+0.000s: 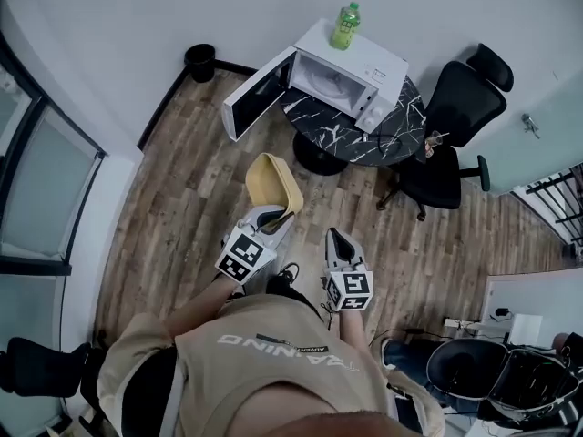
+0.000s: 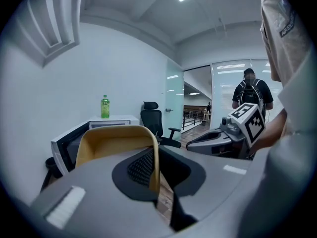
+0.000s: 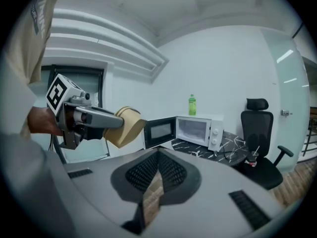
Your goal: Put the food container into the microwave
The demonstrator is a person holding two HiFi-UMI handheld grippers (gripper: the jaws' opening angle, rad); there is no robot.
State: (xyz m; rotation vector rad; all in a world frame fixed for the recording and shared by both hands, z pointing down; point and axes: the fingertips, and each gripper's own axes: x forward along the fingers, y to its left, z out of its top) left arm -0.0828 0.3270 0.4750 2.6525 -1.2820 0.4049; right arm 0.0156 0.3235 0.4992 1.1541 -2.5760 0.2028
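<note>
The food container (image 1: 273,184) is a tan, rounded tub, held up in the air well short of the microwave. My left gripper (image 1: 279,215) is shut on its rim; in the left gripper view the container's wall (image 2: 154,158) stands pinched between the jaws. My right gripper (image 1: 335,237) hangs beside it on the right, shut with nothing in it (image 3: 157,157). The white microwave (image 1: 351,78) stands on a round black marble table (image 1: 405,121), its door (image 1: 257,96) swung wide open to the left. Its cavity (image 3: 194,130) looks empty.
A green bottle (image 1: 345,25) stands on top of the microwave. A black office chair (image 1: 455,121) is right of the table, a black bin (image 1: 200,61) by the far wall. Wood floor lies between me and the table. A person (image 2: 251,90) stands far behind.
</note>
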